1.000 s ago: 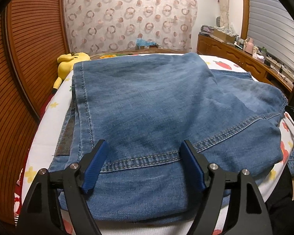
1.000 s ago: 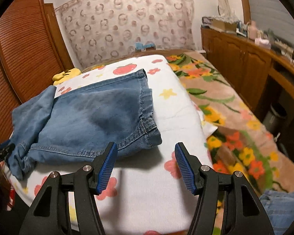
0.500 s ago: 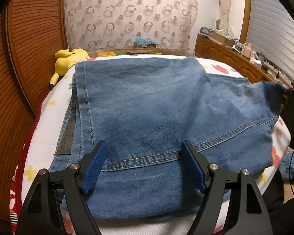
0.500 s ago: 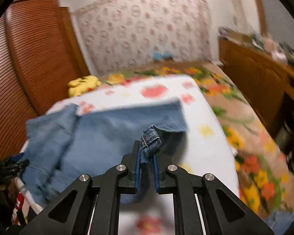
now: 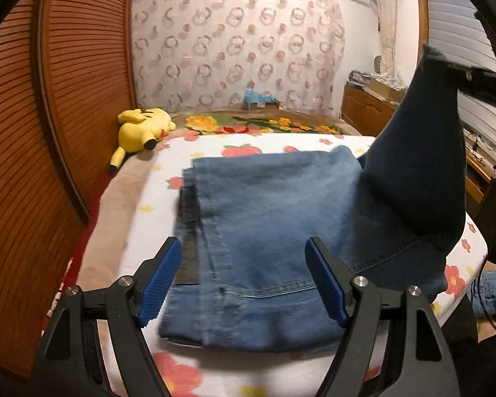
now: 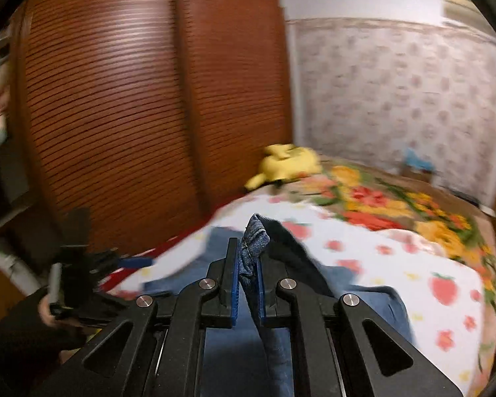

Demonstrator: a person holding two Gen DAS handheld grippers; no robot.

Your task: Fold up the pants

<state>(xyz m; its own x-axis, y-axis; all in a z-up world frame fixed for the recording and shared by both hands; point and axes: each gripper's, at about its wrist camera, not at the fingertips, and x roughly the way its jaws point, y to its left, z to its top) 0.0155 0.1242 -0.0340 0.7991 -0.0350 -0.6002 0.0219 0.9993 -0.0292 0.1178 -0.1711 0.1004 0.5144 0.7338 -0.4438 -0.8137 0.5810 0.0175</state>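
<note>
Two claws (image 5: 244, 281) (image 6: 247, 274), one pants (image 5: 264, 218)

The bed (image 5: 139, 205) carries a white floral sheet. Directly on it lie the blue pants (image 5: 268, 218) and a yellow plush toy (image 5: 140, 130) near the wardrobe side.

The left gripper (image 5: 243, 279) hovers low with its jaws spread wide. The right gripper (image 6: 248, 264) is raised, jaws pinched together on the jeans (image 6: 253, 236)
</note>
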